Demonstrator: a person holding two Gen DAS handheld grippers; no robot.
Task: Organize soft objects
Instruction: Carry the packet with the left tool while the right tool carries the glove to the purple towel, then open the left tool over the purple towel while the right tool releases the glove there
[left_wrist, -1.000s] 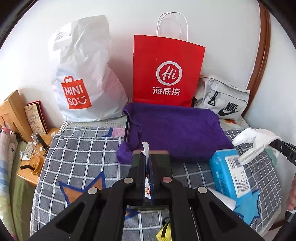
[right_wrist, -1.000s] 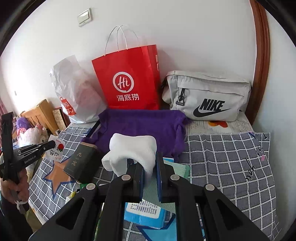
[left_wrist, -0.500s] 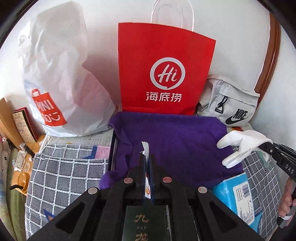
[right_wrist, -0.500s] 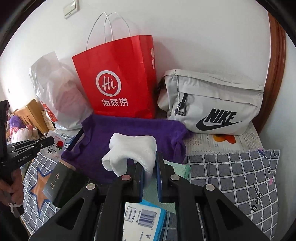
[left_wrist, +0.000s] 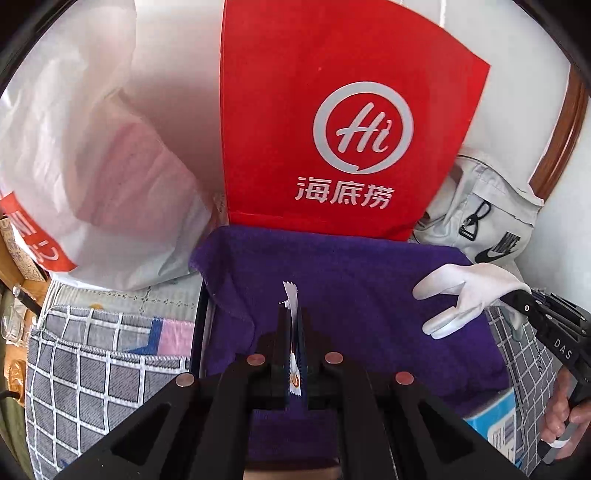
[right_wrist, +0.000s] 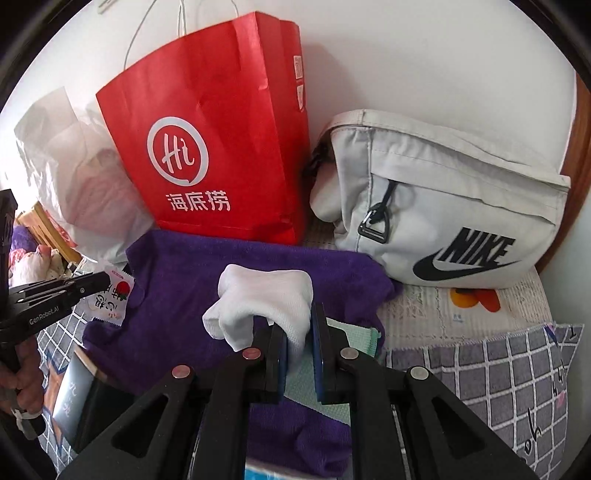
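My left gripper (left_wrist: 293, 325) is shut on a thin white snack packet (left_wrist: 293, 354), held edge-on over the purple towel (left_wrist: 351, 295). From the right wrist view the same packet (right_wrist: 112, 301) shows a strawberry print at the tip of the left gripper (right_wrist: 110, 282). My right gripper (right_wrist: 299, 339) is shut on a white glove (right_wrist: 266, 299), whose fingers droop to the left above the purple towel (right_wrist: 192, 295). In the left wrist view that glove (left_wrist: 465, 295) hangs from the right gripper (left_wrist: 513, 297) at the right edge.
A red paper bag (left_wrist: 332, 129) stands against the wall behind the towel. A white plastic bag (left_wrist: 92, 166) sits to its left, a grey Nike pouch (right_wrist: 443, 206) to its right. A dark tea box (right_wrist: 81, 402), a mint cloth (right_wrist: 343, 332) and a blue pack (left_wrist: 498, 421) lie on the checked bedspread (left_wrist: 92, 369).
Both grippers have moved forward and down toward the red bag and the purple towel, each keeping its grip. The bags now fill more of both views.
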